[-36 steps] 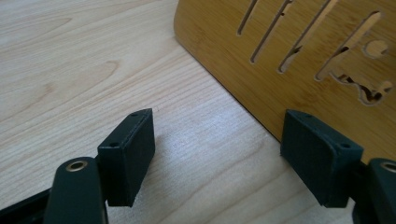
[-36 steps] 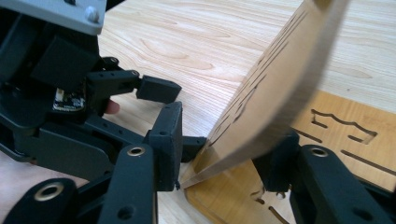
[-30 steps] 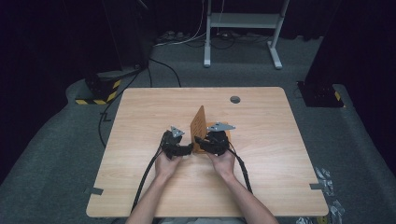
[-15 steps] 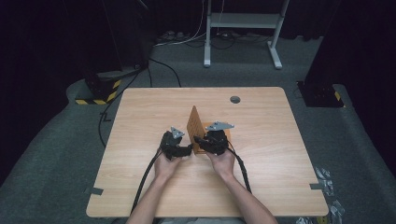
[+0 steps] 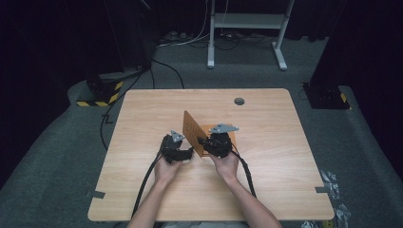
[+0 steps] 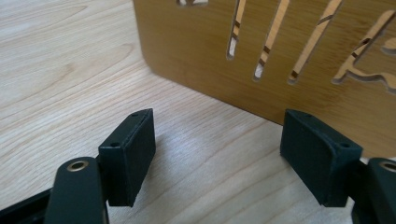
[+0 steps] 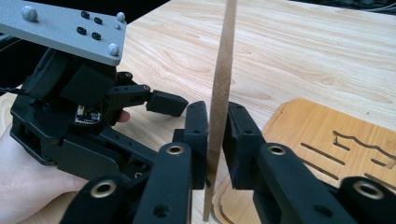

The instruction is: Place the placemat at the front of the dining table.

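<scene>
At table centre, right gripper point(image 5: 205, 142) has just closed on the thin, stiff upright board's point(image 5: 191, 129) six-o'clock edge; left gripper point(image 5: 187, 153) gapes.

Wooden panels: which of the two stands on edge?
The slotted panel clamped by the right gripper stands upright; the other panel lies flat on the table.

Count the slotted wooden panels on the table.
2. One wooden panel stands on edge, clamped in the right gripper; the other panel lies flat on the table beside it.
</scene>
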Demonstrator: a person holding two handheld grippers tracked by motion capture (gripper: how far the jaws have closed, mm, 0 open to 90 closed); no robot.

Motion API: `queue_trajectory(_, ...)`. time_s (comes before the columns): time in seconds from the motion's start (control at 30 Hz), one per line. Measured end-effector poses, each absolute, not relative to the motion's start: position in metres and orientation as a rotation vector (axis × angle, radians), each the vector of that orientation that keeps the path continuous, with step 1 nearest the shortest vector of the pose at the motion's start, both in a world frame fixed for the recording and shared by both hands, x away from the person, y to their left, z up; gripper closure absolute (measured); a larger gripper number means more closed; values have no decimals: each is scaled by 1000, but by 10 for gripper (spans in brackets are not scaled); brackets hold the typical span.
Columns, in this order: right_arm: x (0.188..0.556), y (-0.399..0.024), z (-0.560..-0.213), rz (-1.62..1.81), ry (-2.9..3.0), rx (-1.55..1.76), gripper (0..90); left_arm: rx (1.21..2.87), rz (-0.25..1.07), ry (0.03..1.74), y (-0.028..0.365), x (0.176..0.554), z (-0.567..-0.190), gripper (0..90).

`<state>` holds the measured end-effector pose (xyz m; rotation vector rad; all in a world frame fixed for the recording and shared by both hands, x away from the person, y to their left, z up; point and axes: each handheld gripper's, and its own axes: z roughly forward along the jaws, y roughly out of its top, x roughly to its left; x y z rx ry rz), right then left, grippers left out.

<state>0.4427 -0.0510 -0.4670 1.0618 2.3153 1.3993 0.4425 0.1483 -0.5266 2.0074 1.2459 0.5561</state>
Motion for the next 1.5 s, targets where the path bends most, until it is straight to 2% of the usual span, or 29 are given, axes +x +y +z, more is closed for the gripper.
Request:
queue_trajectory(0.03,442,-51,-467,1409,2314,1049,849,2007,560,1245,150,442,-526,267)
queue_trajectory(0.2,441,-51,-464,1414,2312,1037,863,2003,565,1256,152,441,-526,269)
queue_trajectory(1.5,442,-84,-445,1447,2282,1008,866,1990,562,1269,153,441,-527,271)
